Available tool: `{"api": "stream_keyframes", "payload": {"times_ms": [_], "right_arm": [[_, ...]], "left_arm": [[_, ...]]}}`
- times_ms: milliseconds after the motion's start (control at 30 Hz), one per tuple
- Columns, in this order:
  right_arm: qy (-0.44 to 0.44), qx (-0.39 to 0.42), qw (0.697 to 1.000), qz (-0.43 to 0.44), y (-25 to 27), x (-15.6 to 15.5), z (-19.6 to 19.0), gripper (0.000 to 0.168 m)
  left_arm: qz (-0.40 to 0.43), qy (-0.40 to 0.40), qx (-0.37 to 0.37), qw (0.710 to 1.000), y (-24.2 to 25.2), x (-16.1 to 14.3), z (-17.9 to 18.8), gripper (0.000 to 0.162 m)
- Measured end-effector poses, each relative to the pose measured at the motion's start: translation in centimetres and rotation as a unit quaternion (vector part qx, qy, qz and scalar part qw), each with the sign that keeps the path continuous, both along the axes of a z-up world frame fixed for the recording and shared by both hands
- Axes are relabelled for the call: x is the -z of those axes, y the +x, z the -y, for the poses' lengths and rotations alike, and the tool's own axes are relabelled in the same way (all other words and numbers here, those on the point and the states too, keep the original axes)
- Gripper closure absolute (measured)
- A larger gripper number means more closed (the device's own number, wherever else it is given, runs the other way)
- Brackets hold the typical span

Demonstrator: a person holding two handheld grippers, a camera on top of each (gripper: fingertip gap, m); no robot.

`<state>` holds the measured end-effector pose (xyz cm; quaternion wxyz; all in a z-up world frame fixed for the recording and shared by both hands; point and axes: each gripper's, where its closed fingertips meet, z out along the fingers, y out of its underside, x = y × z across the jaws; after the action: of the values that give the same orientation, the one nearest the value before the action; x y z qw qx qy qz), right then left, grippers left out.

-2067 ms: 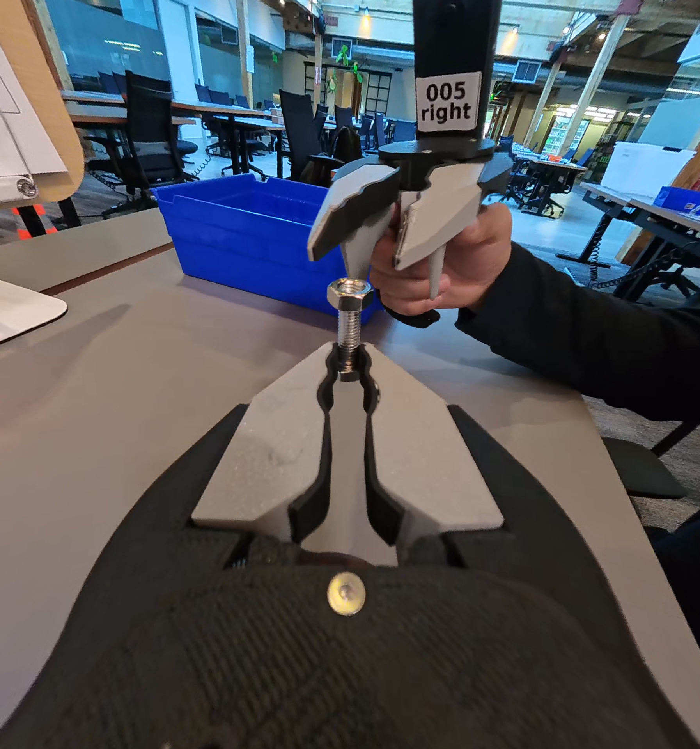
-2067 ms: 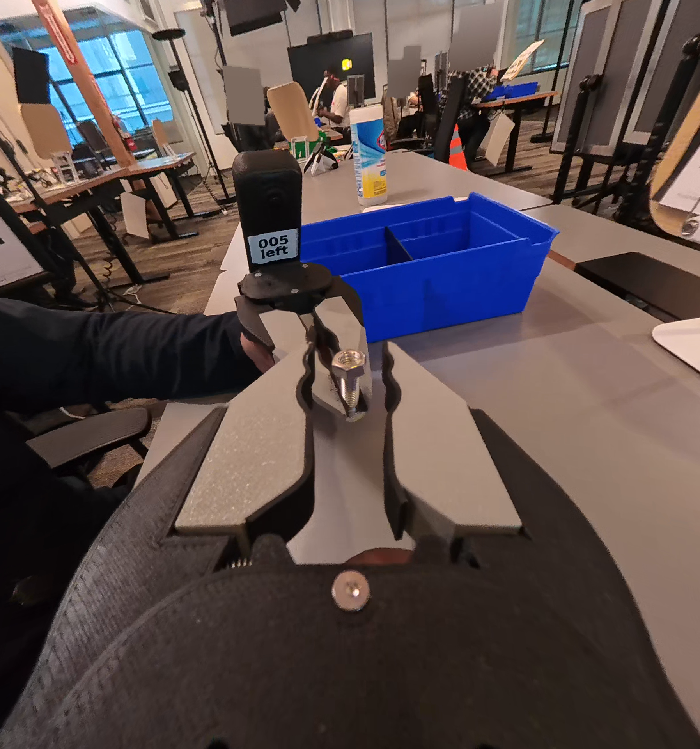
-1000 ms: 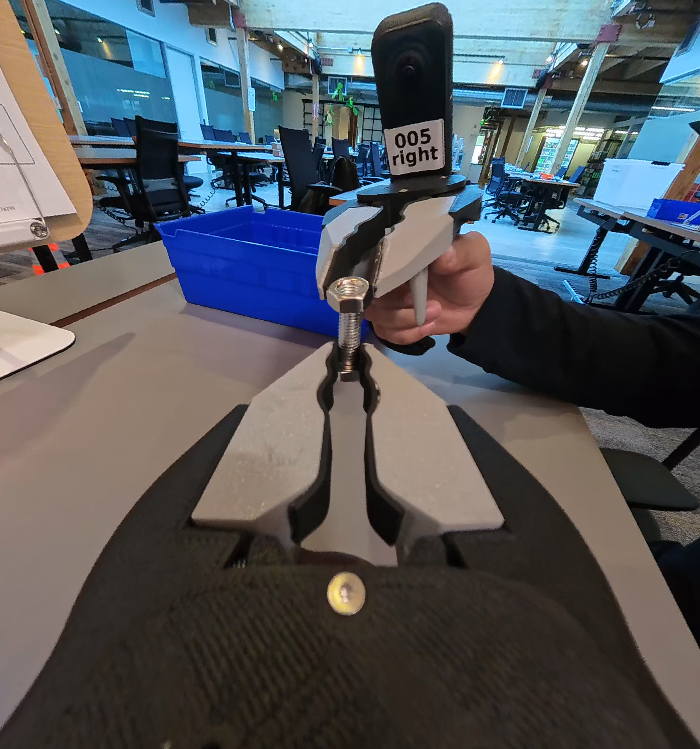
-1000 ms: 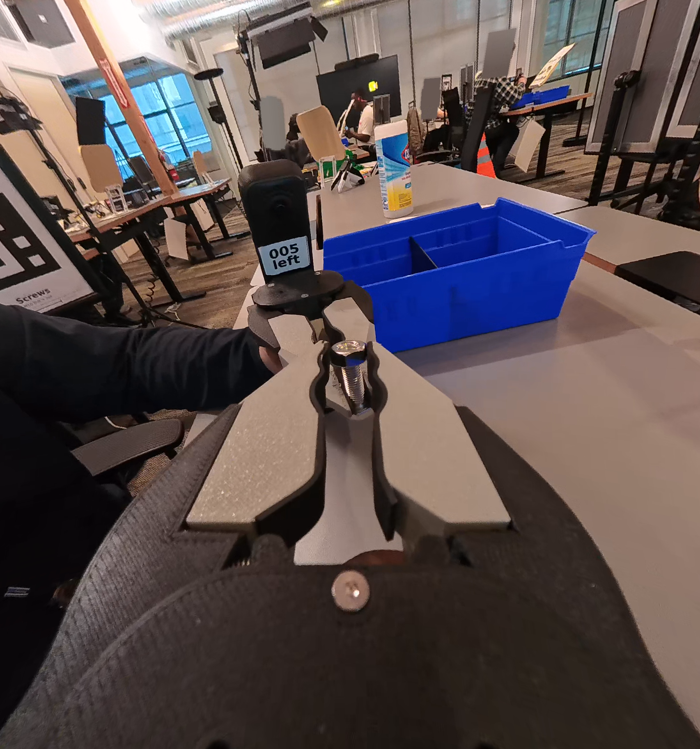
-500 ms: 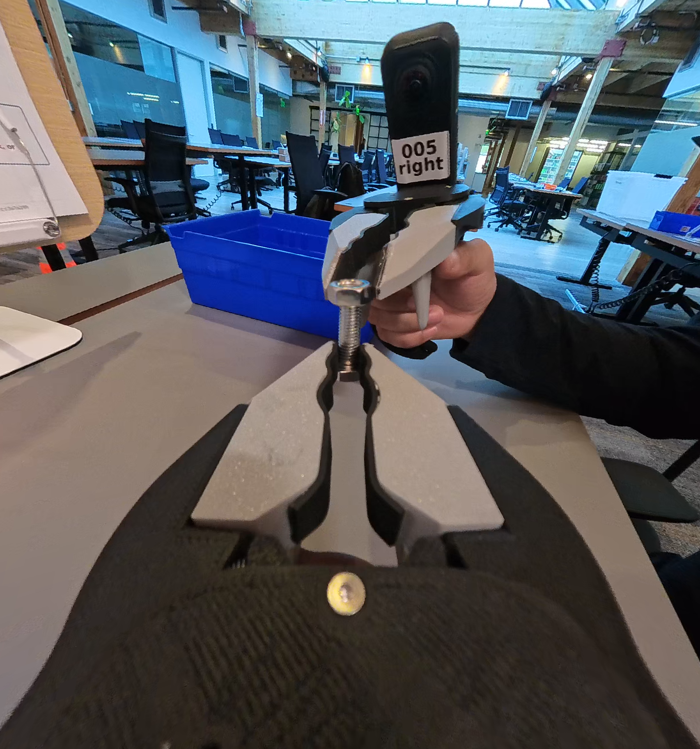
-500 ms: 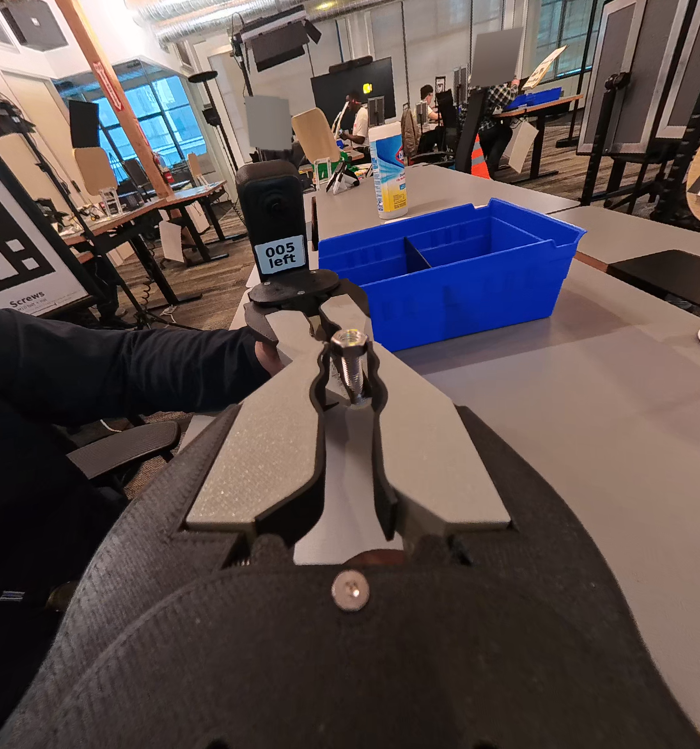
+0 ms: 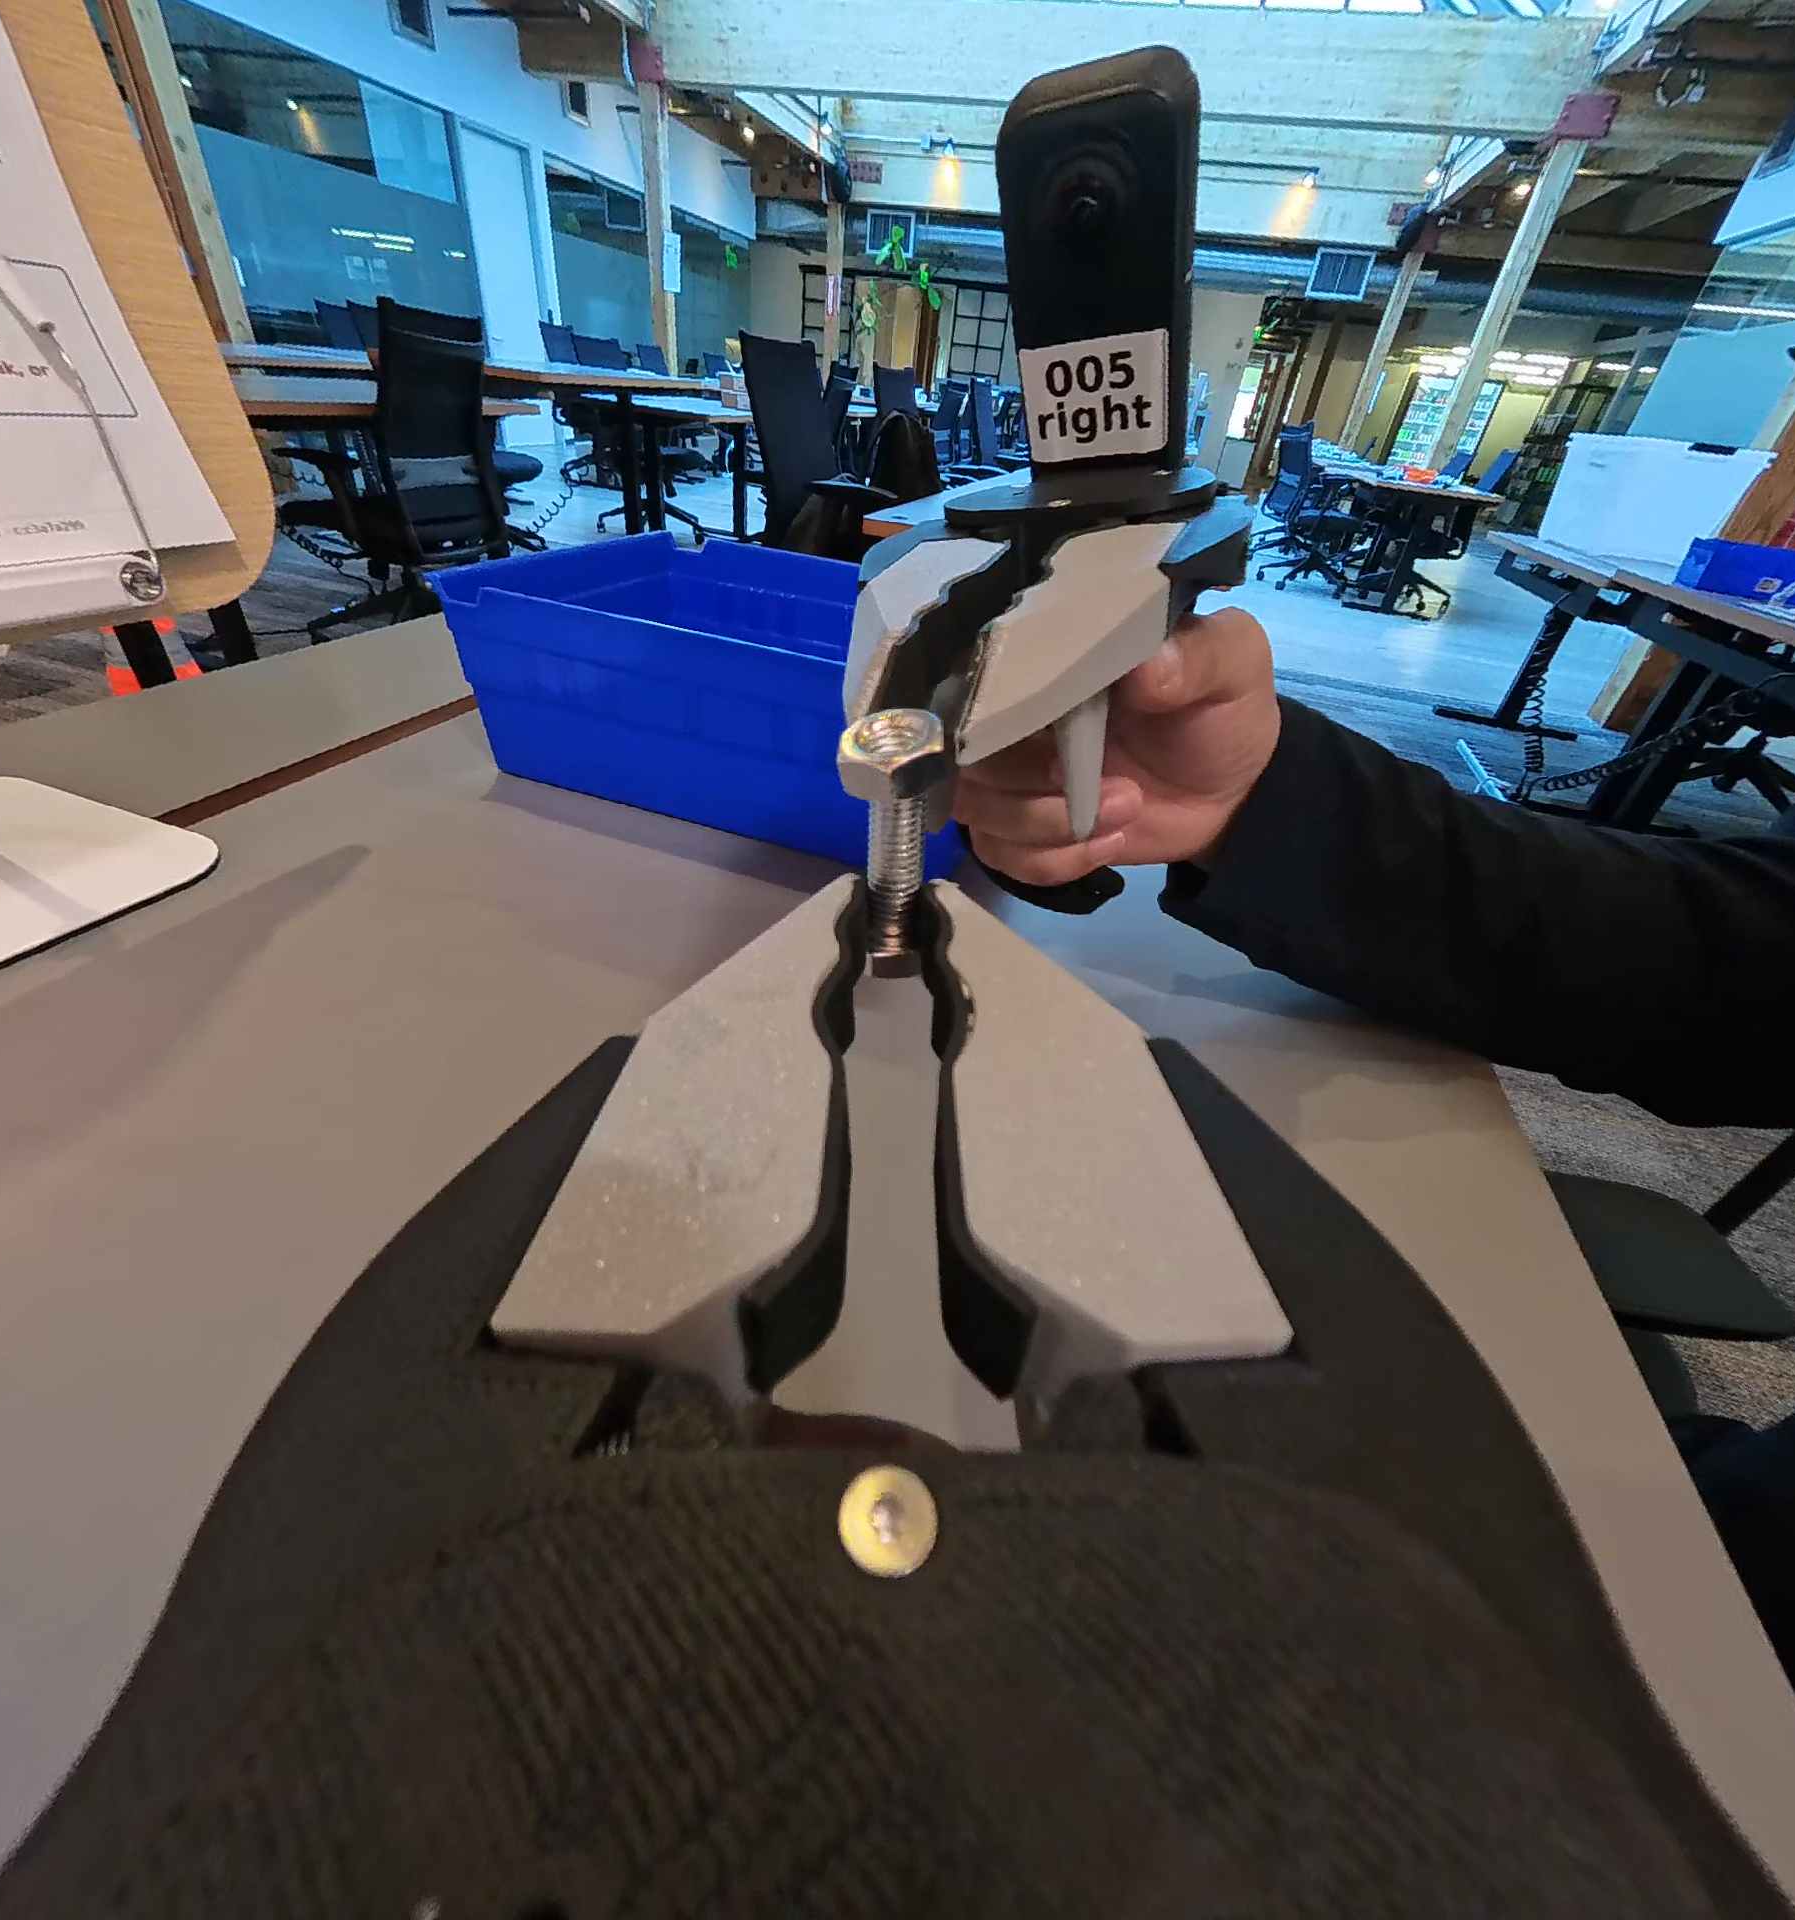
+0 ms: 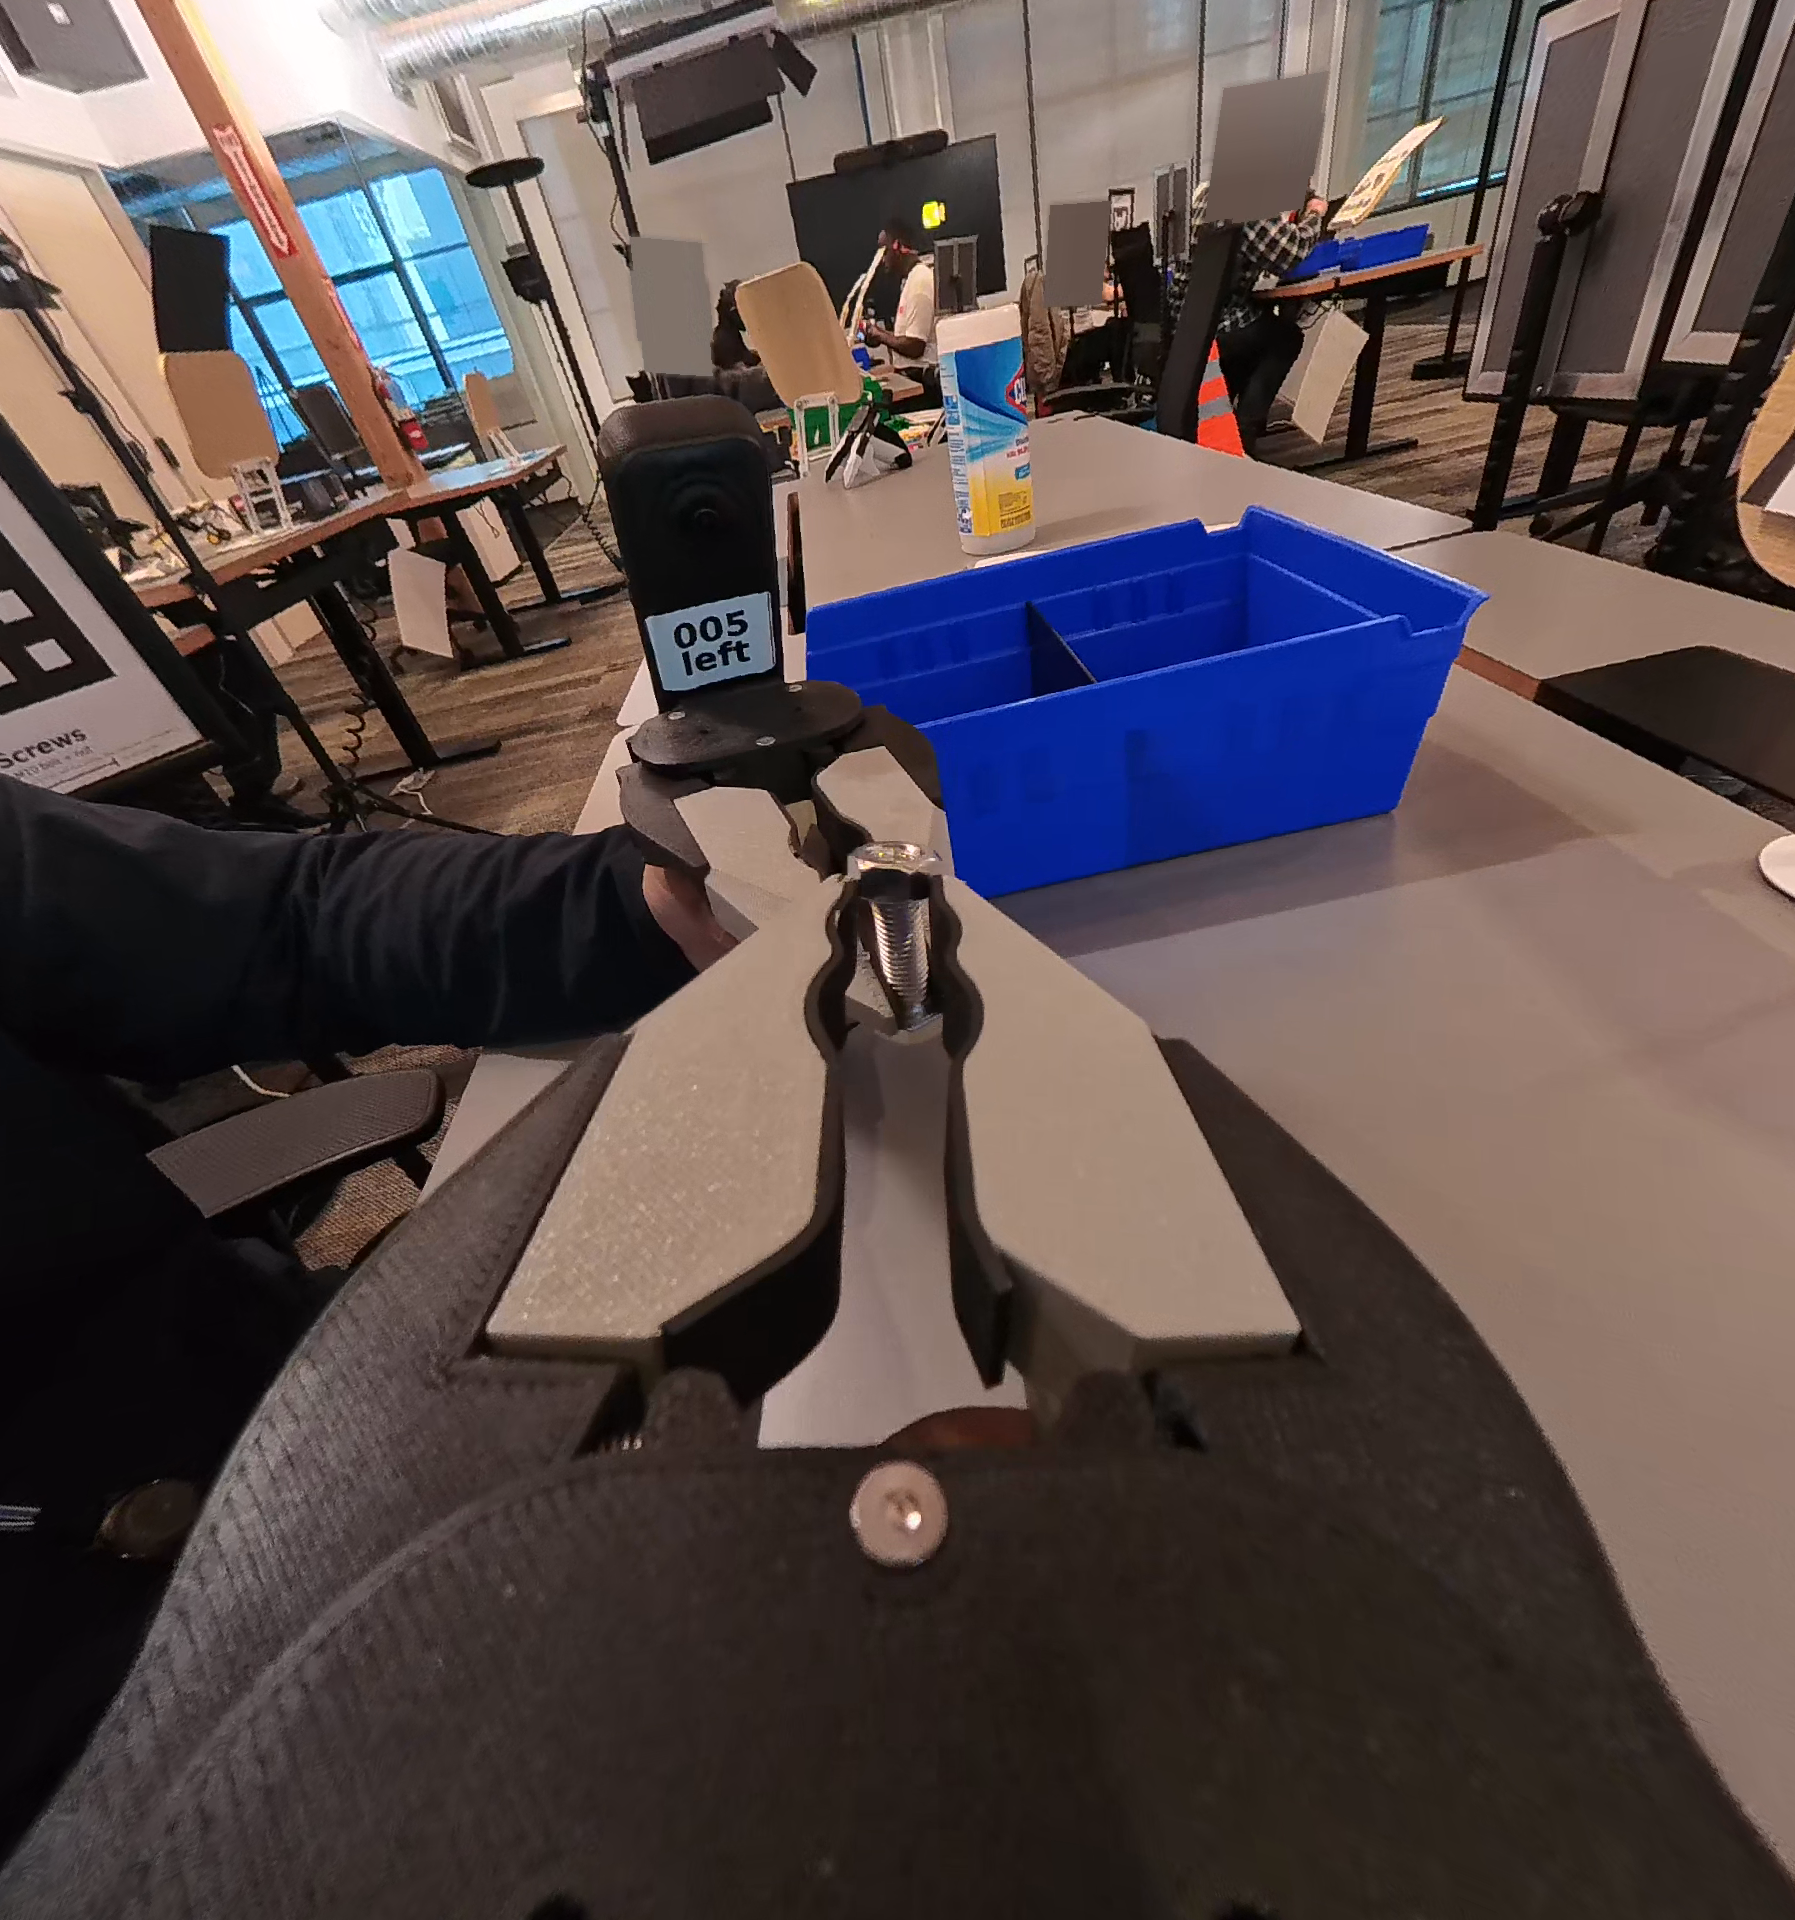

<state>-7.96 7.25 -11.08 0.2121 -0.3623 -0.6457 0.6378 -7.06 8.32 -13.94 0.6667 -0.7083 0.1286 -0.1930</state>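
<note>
A silver bolt (image 7: pixel 893 868) stands upright over the grey table (image 7: pixel 353 997). My left gripper (image 7: pixel 891 940) is shut on its lower end, so the head is hidden between the fingers. A silver hex nut (image 7: pixel 891 750) sits at the top of the threads. My right gripper (image 7: pixel 934 727), held by a hand (image 7: pixel 1163 748), comes in tilted from behind and is shut on the nut. In the right wrist view the bolt (image 8: pixel 898 956) and nut (image 8: pixel 888 860) stand between my right gripper's (image 8: pixel 893 914) fingertips, with the left gripper (image 8: pixel 799 821) just beyond.
A blue divided bin (image 8: pixel 1163 748) stands on the table behind the grippers and also shows in the left wrist view (image 7: pixel 664 675). A white stand base (image 7: pixel 51 873) is at the left edge. A wipes canister (image 8: pixel 986 436) stands on the far table. Office chairs and desks fill the background.
Both grippers keep their hold on the bolt and nut. The pair has drifted slightly over the table, and the right gripper has tilted a little.
</note>
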Motion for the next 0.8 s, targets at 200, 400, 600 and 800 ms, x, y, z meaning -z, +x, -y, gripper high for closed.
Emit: {"api": "stream_keyframes", "payload": {"times_ms": [200, 400, 600, 800], "right_arm": [[0.011, 0.003, 1.000, 0.001, 0.0, 0.2, 0.0, 0.163], [0.023, 0.011, 1.000, 0.016, -0.3, 1.0, -0.2, 0.168], [0.063, 0.023, 0.997, 0.041, -0.9, 2.7, -0.2, 0.168], [0.204, 0.062, 0.977, 0.004, -1.0, 3.6, -0.4, 0.159]], "left_arm": [[-0.014, -0.008, -0.004, 1.000, 0.0, 0.5, -0.2, 0.155], [-0.046, -0.047, -0.026, 0.997, -0.5, 2.4, -0.8, 0.155], [-0.066, -0.086, -0.044, 0.993, -1.1, 4.2, -1.3, 0.156], [-0.070, -0.087, -0.054, 0.992, -1.5, 4.3, -1.4, 0.156]]}}
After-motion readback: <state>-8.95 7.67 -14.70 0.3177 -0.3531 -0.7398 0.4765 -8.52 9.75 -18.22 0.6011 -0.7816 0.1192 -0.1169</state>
